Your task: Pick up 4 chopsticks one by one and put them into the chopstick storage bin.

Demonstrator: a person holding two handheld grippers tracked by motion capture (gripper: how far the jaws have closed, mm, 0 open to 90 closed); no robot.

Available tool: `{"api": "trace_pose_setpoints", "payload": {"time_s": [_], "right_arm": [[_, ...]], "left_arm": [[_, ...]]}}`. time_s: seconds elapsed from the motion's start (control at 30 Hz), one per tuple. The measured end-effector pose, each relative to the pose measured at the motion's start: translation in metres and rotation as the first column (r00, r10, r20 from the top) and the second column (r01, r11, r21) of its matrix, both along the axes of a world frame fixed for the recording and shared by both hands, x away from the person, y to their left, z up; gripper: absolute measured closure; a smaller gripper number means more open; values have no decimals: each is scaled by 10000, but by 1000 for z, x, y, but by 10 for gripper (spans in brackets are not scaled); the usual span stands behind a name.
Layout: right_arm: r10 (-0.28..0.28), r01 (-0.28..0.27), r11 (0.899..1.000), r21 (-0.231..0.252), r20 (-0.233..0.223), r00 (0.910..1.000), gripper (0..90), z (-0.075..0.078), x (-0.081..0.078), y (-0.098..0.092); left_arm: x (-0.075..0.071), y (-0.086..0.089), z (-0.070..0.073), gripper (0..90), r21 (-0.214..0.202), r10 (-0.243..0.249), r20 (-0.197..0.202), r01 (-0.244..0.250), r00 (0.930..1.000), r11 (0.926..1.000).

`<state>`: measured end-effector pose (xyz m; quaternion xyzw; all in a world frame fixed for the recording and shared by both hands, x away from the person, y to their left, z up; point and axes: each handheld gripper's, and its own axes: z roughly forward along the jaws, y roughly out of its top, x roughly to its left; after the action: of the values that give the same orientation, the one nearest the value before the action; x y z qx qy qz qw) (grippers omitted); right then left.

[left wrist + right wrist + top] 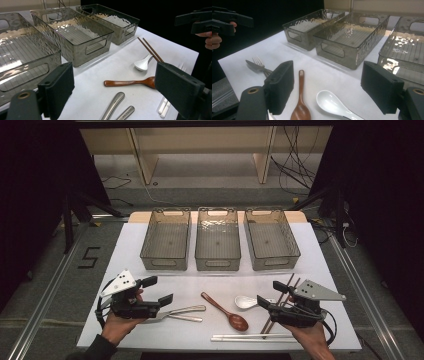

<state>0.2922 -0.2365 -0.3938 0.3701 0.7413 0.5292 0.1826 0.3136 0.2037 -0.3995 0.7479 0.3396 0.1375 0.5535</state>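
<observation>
My left gripper (157, 290) hovers open over the table's front left, nothing between its jaws; in its own view (117, 90) they stand wide apart above two metal handles (113, 105). My right gripper (270, 294) hovers open at the front right, also holding nothing (331, 86). Between the grippers lie a metal fork and knife (182, 312), a brown wooden spoon (225, 311), a white ceramic spoon (246, 302), dark brown chopsticks (280, 302) and white chopsticks (252, 337). The wooden spoon (300, 100) and the white spoon (332, 102) lie just past the right jaws.
Three see-through grey bins stand side by side at the back of the white table: left (165, 263), middle (217, 264), right (274, 262), with nothing inside them. Dark floor, cables and metal frame legs surround the table. The white chopsticks lie close to the table's front edge.
</observation>
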Motion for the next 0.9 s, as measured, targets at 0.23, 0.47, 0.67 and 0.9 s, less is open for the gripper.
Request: {"api": "trace_pose_setpoints", "payload": {"time_s": [0.23,0.47,0.67,0.9], "right_arm": [[438,-442,9984,-361,-97,9990,284,-1,0,5],[1301,-1348,9864,-936,-551,9900,294,-1,1,11],[2363,-2636,9278,-2639,-1309,9628,304,-5,4,25],[2888,-3593,8226,-4407,-2205,9317,357,-9,9,32]], "left_arm": [[0,-1,0,153,13,-33,5,33,10000,10000],[-1,-1,0,153,-2,-48,9,48,10000,10000],[0,-1,0,153,37,-60,-2,60,10000,10000],[0,-1,0,153,10,-52,-44,52,10000,10000]]}}
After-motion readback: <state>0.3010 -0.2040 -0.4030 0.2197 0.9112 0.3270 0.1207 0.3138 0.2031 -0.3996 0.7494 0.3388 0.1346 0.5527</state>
